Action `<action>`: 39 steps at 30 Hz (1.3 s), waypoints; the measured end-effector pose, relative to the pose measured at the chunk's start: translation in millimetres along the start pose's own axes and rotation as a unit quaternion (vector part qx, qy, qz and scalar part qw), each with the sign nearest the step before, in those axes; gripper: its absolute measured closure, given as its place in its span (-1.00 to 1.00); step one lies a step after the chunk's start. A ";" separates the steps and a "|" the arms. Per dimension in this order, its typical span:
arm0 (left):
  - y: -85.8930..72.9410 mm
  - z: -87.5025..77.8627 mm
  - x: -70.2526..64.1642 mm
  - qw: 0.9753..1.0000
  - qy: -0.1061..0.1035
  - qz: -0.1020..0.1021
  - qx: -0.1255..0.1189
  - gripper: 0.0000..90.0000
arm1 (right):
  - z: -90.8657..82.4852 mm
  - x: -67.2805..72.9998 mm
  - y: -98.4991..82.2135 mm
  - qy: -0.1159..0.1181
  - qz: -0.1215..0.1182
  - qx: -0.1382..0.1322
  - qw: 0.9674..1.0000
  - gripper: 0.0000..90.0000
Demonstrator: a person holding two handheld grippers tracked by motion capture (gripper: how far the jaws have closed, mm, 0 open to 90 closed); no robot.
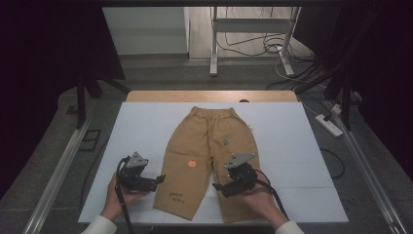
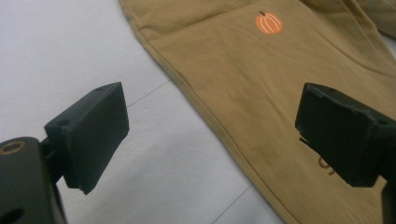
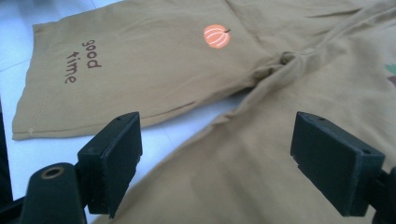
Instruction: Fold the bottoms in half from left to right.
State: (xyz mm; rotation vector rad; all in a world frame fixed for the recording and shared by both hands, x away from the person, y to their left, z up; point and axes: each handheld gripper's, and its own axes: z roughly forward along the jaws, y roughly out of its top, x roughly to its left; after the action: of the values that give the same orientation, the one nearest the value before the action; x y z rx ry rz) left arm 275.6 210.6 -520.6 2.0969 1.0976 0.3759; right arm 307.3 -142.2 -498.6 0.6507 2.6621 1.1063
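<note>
Both grippers poised at the leg hems of the tan cotton children's trousers (image 1: 209,156), nothing gripped yet.

High view: the trousers lie flat on the white table cover (image 1: 141,126), waistband far, legs toward you; your left gripper (image 1: 158,179) sits at the left leg's outer edge, your right gripper (image 1: 219,187) over the right leg's inner edge, both angled inward. Left gripper view: jaws wide, straddling the side seam below the orange pumpkin print (image 2: 268,23). Right gripper view: jaws wide over the right leg, the "good time" lettering (image 3: 83,60) opposite. The cloth looks light, soft and limp; pinch a doubled hem or seam, or it will likely sag.
</note>
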 end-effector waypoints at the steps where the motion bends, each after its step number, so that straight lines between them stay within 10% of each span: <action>1: 0.1 0.4 0.0 1.000 0.000 -0.001 0.000 -0.79 | 1.6 0.9 0.6 0.001 -0.002 0.000 1.000 -0.62; 39: 1.4 2.5 3.3 1.000 0.004 -0.007 -0.004 -0.81 | 44.3 46.2 28.1 0.037 -0.046 0.007 0.998 -0.69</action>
State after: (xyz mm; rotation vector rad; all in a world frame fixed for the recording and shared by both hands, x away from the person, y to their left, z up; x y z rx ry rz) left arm 279.7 211.5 -521.6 2.0806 1.1135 0.3827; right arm 290.1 -75.5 -510.1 0.4940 2.7333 1.1102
